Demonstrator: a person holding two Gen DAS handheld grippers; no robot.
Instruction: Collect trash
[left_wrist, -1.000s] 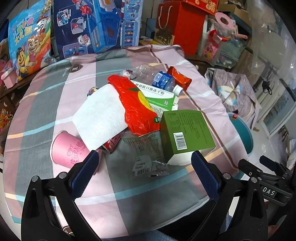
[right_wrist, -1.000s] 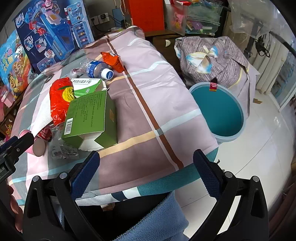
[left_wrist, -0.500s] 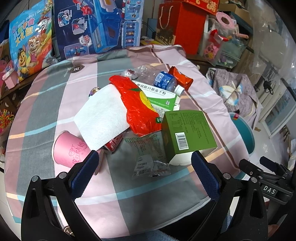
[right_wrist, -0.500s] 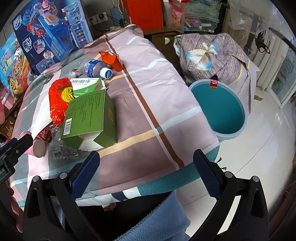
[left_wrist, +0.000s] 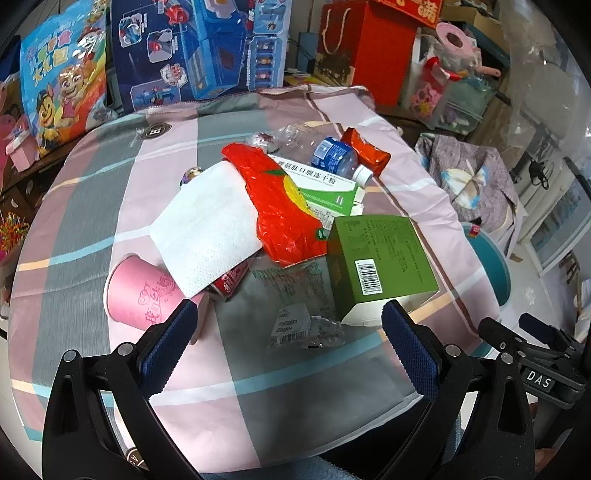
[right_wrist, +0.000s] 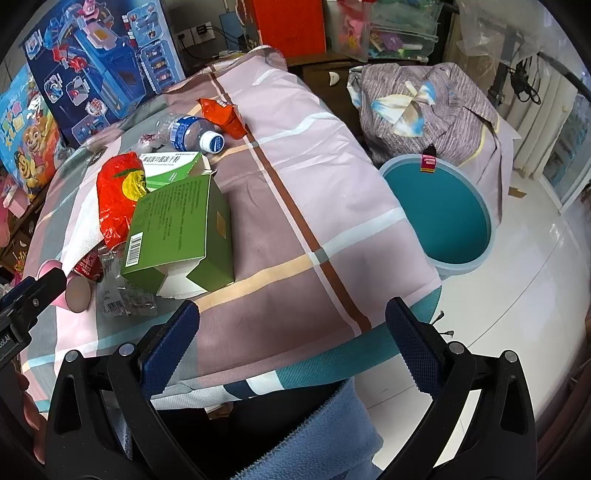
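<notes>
Left wrist view: over the last second the trash pile is shown drifting slightly downward and nearer, with nothing lifted, so collection is judged not yet begun; the left gripper (left_wrist: 290, 328) and right gripper (right_wrist: 291, 325) are both held wide and empty. Listed on the checked tabletop (left_wrist: 295, 387): green box (left_wrist: 376, 258), tissue (left_wrist: 207, 236), pink cup (left_wrist: 144, 295), red wrapper (left_wrist: 280, 206), bottle (left_wrist: 332, 157). The teal bin (right_wrist: 439, 206) is noted on the floor beside the tabletop.
</notes>
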